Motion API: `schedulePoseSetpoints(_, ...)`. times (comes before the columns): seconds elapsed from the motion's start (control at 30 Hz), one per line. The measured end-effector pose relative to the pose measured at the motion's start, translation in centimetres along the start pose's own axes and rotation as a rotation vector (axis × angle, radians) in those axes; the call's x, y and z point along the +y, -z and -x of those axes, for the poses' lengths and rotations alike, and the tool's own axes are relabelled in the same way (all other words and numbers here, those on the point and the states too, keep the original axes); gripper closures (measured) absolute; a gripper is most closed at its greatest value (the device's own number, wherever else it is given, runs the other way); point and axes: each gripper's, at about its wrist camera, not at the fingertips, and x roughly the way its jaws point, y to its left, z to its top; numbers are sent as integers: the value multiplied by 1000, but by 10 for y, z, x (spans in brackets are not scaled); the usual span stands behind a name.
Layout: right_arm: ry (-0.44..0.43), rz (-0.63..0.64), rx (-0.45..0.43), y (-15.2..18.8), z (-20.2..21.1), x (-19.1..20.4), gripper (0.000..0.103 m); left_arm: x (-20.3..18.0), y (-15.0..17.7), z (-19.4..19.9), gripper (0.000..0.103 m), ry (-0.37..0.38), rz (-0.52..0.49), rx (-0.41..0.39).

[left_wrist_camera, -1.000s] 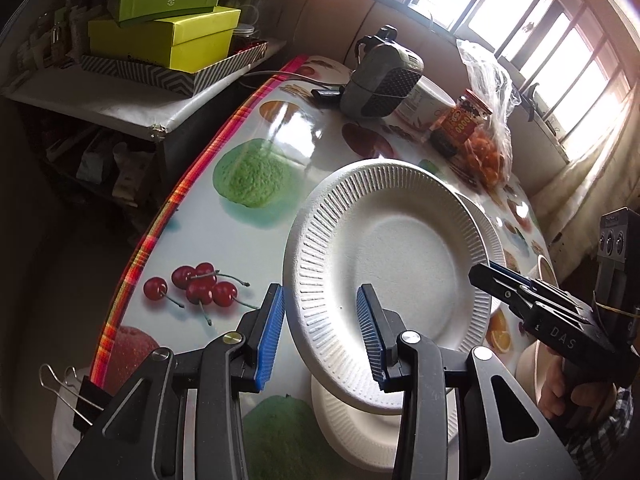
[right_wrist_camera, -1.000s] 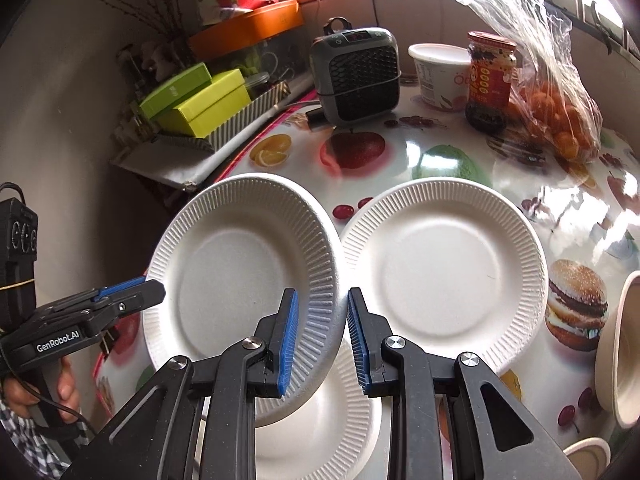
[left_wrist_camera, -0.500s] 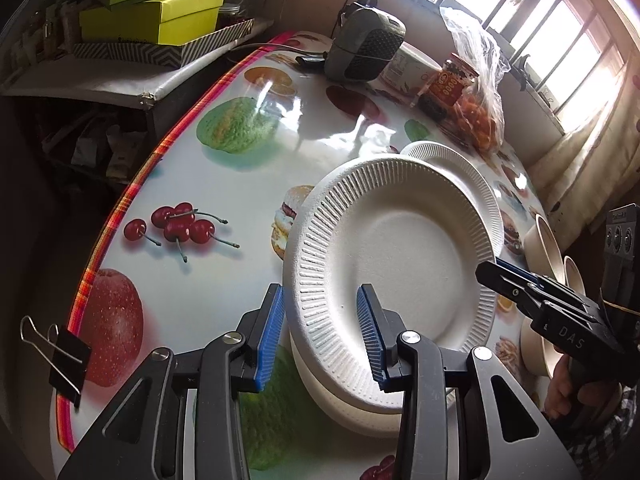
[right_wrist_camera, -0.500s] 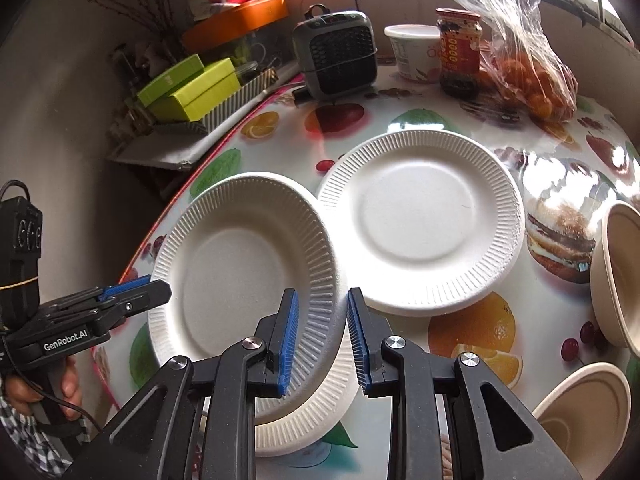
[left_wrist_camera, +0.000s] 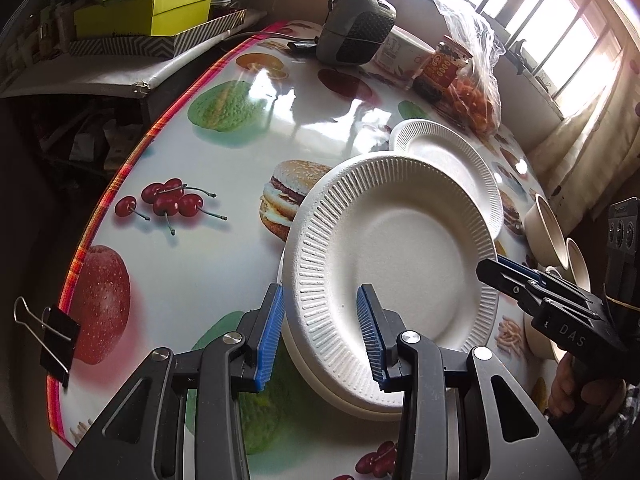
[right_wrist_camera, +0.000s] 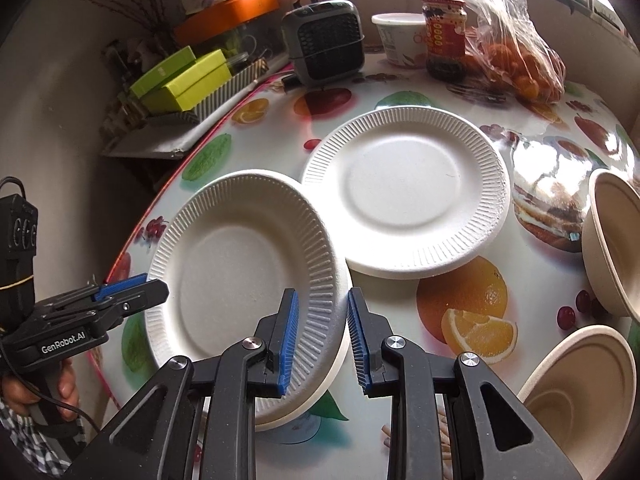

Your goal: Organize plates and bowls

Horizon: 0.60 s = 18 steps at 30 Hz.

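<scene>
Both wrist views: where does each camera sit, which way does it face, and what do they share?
Left wrist: on the left gripper, looking steeply down over the table at the held plate; the right gripper and the hand holding it show at right.
Right wrist: on the right gripper, facing down at the same plate; the left gripper and its hand show at left.
Shared: held plate, flat plate, heater, jar, bowls.
</scene>
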Motion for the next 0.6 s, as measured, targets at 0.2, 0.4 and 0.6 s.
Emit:
schedulePoseSetpoints(0.2, 3, -7, 5, 4, -3, -1, 79, -1, 2, -2, 64, -3, 2, 8)
schedulePoseSetpoints(0.4, 21, 4, 7, 6, -4, 2, 79, 0, 3, -3, 64, -8, 5, 14)
schedulePoseSetpoints(0.6, 43, 20, 8, 8, -6, 4, 78, 1, 4, -4, 64, -19, 4, 20)
